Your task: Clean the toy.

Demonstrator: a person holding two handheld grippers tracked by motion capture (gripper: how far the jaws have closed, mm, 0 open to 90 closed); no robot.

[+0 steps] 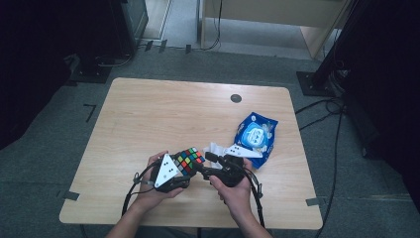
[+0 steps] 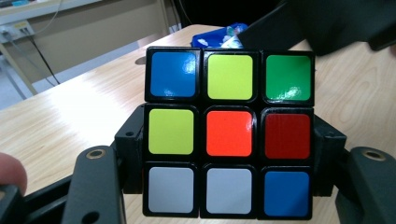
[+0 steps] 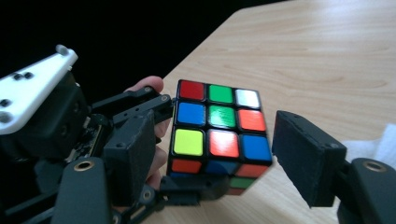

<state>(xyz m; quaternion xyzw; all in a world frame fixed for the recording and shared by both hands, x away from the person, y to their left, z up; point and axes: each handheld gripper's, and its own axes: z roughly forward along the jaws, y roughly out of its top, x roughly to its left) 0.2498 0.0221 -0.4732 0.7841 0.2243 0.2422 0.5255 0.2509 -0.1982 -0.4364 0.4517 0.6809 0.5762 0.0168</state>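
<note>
Overhead view: pale wooden bench (image 1: 148, 114) with rounded corners on a grey floor. Near the lower middle of the frame, two hands hold black two-jaw tools side by side. The left tool (image 1: 185, 171), carrying a grey three-cornered plate, grips a multicoloured plastic puzzle cube (image 1: 188, 160) held just above the bench surface. The right tool (image 1: 205, 163) sits just right of the cube, its tip close to it. To the right of centre lies a blue plastic wet-wipe packet (image 1: 255, 135), with a crumpled white tissue (image 1: 216, 148) beside its lower left corner. A small dark round grommet (image 1: 236, 98) sits near the far edge of the bench.

Left gripper view: the cube (image 2: 229, 133) occupies the centre of the frame, clamped between the two black jaws at lower left and lower right; the jaws press on its sides. The blue packet (image 2: 217, 36) appears at the top centre, and the dark body of the right tool crosses the upper right corner.

Right gripper view: the cube (image 3: 217, 128) sits at centre, gripped from below and left by the left tool (image 3: 187, 179). The right tool's own jaws stand wide on either side of the cube, clear of its faces. White tissue (image 3: 380, 144) shows at the right edge.
</note>
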